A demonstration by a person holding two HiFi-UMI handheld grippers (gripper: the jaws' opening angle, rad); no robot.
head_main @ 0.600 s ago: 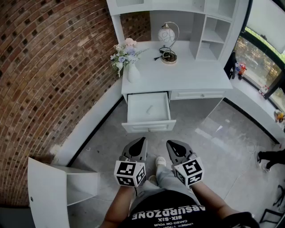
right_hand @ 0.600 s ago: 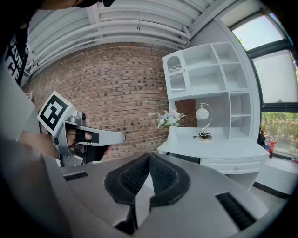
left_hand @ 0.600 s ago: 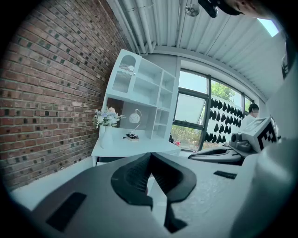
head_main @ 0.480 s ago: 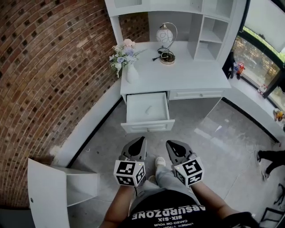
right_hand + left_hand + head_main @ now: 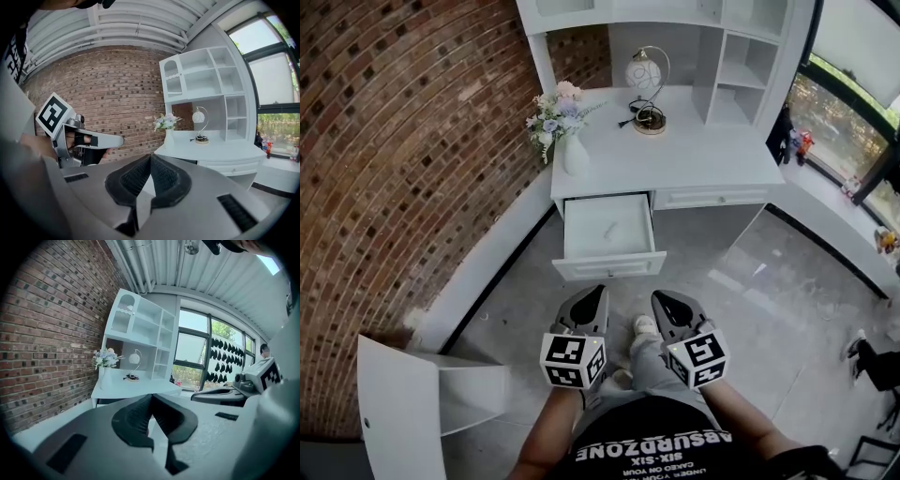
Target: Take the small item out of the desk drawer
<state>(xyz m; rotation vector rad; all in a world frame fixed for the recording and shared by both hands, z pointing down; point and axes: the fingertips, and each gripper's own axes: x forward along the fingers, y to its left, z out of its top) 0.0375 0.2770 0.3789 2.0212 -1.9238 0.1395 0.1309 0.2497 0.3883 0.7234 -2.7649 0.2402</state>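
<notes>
The white desk [image 5: 694, 159] stands against the brick wall, its left drawer [image 5: 608, 234] pulled out. A small pale item [image 5: 611, 228] lies on the drawer's floor. My left gripper [image 5: 599, 292] and right gripper [image 5: 662, 298] are held side by side near my waist, well short of the drawer, both shut and holding nothing. In the left gripper view the jaws [image 5: 151, 397] meet at the tips, with the desk [image 5: 136, 385] beyond. In the right gripper view the jaws [image 5: 150, 158] are likewise together, and the left gripper [image 5: 89, 139] shows at the left.
A vase of flowers [image 5: 560, 127] and a globe lamp [image 5: 645, 84] stand on the desk top, under a white shelf unit [image 5: 741, 56]. A second drawer [image 5: 708, 198] is closed. A white cabinet [image 5: 412, 398] is at my lower left. Windows [image 5: 853, 122] are on the right.
The view has shifted slightly, so the desk and drawer sit a little higher and further left. Both grippers have stayed shut and in much the same place.
</notes>
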